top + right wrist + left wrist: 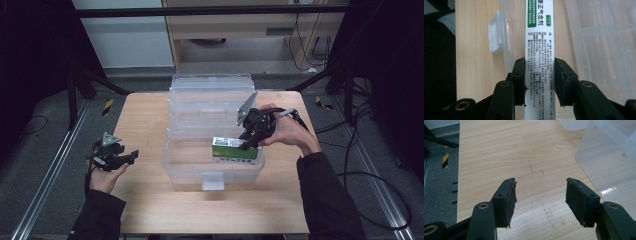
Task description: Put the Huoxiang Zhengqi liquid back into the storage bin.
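A clear plastic box (pixel 187 172) with its lid swung back stands in the middle of the wooden table. Inside its right half sits a green-and-white carton (pixel 235 149). My right gripper (pixel 248 145) reaches down into the box, shut on that carton. In the right gripper view both black pads press the narrow white face of the carton (pixel 539 37), printed with small text, and the right gripper (pixel 539 80) holds it near its lower end. My left gripper (pixel 131 156) rests open at the table's left edge; the left gripper (pixel 541 195) holds nothing above bare wood.
The box's white front latch (pixel 212 180) sticks out toward me. Its open lid (pixel 210 92) lies flat at the back. A rounded corner of the box (pixel 604 167) is right of the left gripper. Cables (pixel 372 200) trail on the floor at right.
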A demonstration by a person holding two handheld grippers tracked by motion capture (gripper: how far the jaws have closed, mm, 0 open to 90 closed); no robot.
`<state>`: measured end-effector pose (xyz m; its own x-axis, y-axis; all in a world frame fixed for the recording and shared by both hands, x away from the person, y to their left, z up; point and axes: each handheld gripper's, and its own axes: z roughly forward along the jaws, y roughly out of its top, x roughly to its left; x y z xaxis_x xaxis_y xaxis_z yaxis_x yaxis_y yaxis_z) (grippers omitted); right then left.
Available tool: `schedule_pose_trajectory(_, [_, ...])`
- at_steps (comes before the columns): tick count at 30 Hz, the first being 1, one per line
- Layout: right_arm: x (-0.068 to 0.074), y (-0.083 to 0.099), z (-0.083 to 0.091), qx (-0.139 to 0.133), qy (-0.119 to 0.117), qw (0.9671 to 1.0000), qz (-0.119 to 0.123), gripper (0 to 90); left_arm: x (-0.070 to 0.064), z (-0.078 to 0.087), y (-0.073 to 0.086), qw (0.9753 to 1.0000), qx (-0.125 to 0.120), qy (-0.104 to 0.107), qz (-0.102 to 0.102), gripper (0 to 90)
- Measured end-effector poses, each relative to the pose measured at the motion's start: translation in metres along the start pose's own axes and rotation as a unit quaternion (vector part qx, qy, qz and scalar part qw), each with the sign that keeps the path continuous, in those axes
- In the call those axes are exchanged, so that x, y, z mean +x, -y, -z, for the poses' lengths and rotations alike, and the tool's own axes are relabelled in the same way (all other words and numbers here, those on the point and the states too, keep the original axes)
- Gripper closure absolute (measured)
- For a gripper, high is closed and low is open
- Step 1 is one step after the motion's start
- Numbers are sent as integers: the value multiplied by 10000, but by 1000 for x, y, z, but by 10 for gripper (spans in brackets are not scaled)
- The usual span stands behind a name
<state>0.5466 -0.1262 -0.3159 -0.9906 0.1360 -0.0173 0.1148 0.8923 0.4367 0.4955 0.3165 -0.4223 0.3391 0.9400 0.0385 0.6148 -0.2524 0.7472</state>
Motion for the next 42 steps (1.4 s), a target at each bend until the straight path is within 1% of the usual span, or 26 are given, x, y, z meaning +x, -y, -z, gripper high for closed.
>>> schedule_pose_trajectory(3, [0, 0, -6, 93, -18, 9999, 65, 645, 0, 0, 0, 10000, -5, 0, 13, 405])
schedule_pose_trajectory(5, [1, 0, -8, 90, -46, 9999, 114, 645, 0, 0, 0, 10000, 0, 0, 5, 405])
schedule_pose_trajectory(6, [1, 1, -9, 88, -59, 9999, 90, 645, 0, 0, 0, 10000, 0, 1, 6, 405])
schedule_pose_trajectory(7, [2, 2, -11, 75, -79, 9999, 122, 644, 0, 0, 0, 10000, 2, 1, 5, 404])
schedule_pose_trajectory(8, [2, 3, -12, 106, -97, 9998, 125, 645, 0, 1, 0, 10000, -6, 1, 6, 405])
schedule_pose_trajectory(11, [3, 6, -15, 220, -56, 9997, 113, 643, 0, 1, 0, 10000, -17, 2, 7, 404])
schedule_pose_trajectory(20, [4, 16, -24, 121, -92, 9997, 197, 642, -1, -1, 0, 10000, 20, 1, -13, 404])
schedule_pose_trajectory(21, [4, 17, -25, 108, -68, 9997, 218, 642, -1, -1, 0, 10000, 19, -2, -11, 404])
schedule_pose_trajectory(22, [5, 18, -25, 120, -99, 9997, 195, 642, -1, -1, 0, 10000, 17, -2, -8, 404])
schedule_pose_trajectory(23, [5, 18, -27, 107, -88, 9996, 236, 641, -1, -1, 0, 10000, 20, -4, -8, 404])
schedule_pose_trajectory(29, [6, 23, -35, 114, -132, 9994, 282, 640, 0, -1, 0, 10000, 14, -4, -5, 404])
schedule_pose_trajectory(36, [6, 28, -42, 205, -152, 9993, 269, 637, -1, -1, 0, 10000, 27, -3, -16, 404])
schedule_pose_trajectory(37, [6, 28, -42, 209, -154, 9994, 218, 637, -1, -1, 0, 10000, 27, -5, -15, 404])
schedule_pose_trajectory(39, [5, 30, -44, 194, -158, 9995, 204, 637, -1, -1, 0, 10000, 24, -7, -11, 404])
schedule_pose_trajectory(42, [5, 30, -48, 266, -167, 9993, 212, 637, -1, -1, 0, 10000, 36, -3, -20, 404])
